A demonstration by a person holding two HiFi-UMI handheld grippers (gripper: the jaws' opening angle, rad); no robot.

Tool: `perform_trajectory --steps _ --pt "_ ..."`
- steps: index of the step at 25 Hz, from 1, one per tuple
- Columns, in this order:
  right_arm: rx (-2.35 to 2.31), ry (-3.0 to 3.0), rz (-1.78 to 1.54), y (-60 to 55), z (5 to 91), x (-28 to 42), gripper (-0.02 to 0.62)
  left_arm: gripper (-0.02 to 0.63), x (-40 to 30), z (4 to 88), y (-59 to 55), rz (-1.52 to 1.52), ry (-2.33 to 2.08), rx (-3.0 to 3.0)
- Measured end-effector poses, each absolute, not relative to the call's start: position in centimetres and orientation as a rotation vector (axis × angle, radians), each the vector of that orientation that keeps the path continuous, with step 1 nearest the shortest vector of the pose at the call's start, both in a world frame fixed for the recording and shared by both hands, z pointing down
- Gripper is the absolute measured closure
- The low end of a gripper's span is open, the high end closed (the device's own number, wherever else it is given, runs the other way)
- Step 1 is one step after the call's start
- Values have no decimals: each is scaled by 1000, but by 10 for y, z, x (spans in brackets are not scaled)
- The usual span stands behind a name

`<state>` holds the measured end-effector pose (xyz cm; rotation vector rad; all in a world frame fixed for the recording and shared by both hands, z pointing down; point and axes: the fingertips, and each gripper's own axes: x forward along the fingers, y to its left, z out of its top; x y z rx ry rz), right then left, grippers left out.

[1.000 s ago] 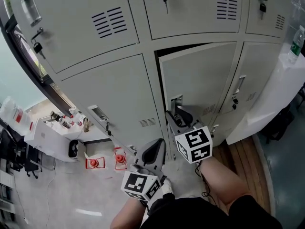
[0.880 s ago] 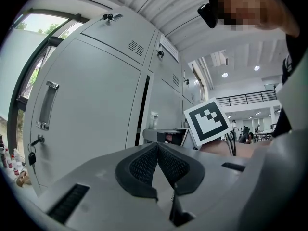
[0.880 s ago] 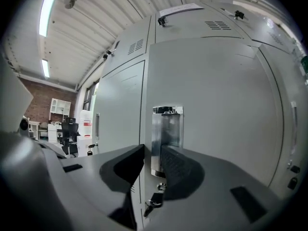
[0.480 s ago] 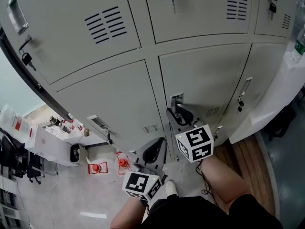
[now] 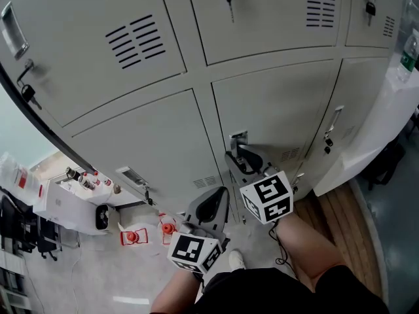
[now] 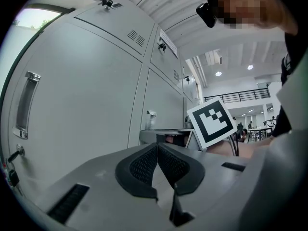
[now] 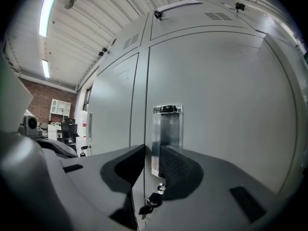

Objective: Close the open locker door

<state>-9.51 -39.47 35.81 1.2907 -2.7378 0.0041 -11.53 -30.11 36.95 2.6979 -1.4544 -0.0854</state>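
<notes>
The lower middle locker door (image 5: 281, 110) lies flush with the grey locker front, no gap along its edges. Its chrome recessed handle (image 5: 239, 142) sits at the door's left edge, a key (image 7: 150, 203) hanging below it. My right gripper (image 5: 236, 157) points at that handle, tips close to the door. In the right gripper view the jaws stand a little apart (image 7: 152, 150) and the handle (image 7: 167, 129) shows through the gap, unclamped. My left gripper (image 5: 219, 193) hangs lower left, off the lockers, pads together (image 6: 157, 148) on nothing.
More closed locker doors with handles and keys surround it, such as the lower left one (image 5: 144, 149). A white cart (image 5: 65, 191) with bottles and orange items (image 5: 131, 235) are on the floor at left. A white panel (image 5: 386, 123) stands at right.
A second ago the lower middle door stood ajar, a dark gap along its top edge. It has swung in and is now flush. The right gripper stayed at the handle.
</notes>
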Motion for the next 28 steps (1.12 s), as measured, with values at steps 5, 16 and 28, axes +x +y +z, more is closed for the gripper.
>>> perform_trajectory --steps 5,16,28 --pt "1275 -2725 -45 -394 359 -92 431 589 -107 369 -304 -81 -1430 2713" --pt "1291 -2739 -43 -388 361 -70 437 589 -93 368 -305 -84 -1407 2720" --pt "1347 -2734 -33 -362 351 -22 442 589 -69 361 -281 -105 -1428 2712"
